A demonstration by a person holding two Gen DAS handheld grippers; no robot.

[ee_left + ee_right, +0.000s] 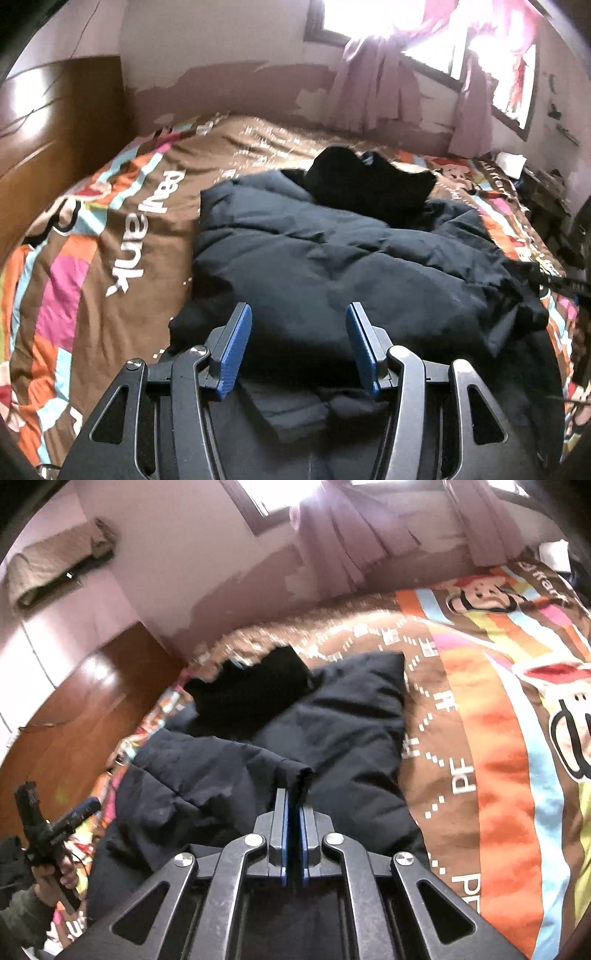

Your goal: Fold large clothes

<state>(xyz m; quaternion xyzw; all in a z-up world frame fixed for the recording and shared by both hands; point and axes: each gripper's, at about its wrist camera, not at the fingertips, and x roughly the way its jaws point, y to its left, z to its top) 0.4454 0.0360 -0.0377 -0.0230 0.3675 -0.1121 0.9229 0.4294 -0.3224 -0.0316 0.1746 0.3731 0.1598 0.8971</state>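
Note:
A dark navy puffer jacket lies crumpled across the patterned bedspread, its black hood at the far end. In the left wrist view my left gripper hovers over the jacket's near edge, open, with nothing between its blue pads. In the right wrist view my right gripper is shut on a bunched end of the jacket, and the fabric sticks out just past the fingertips. The left gripper also shows at the lower left of that view, held by a hand.
A wooden headboard borders the bed on one side. A window with pink curtains fills the wall behind. Dark clutter sits past the bed's far right corner. Bare bedspread lies on both sides of the jacket.

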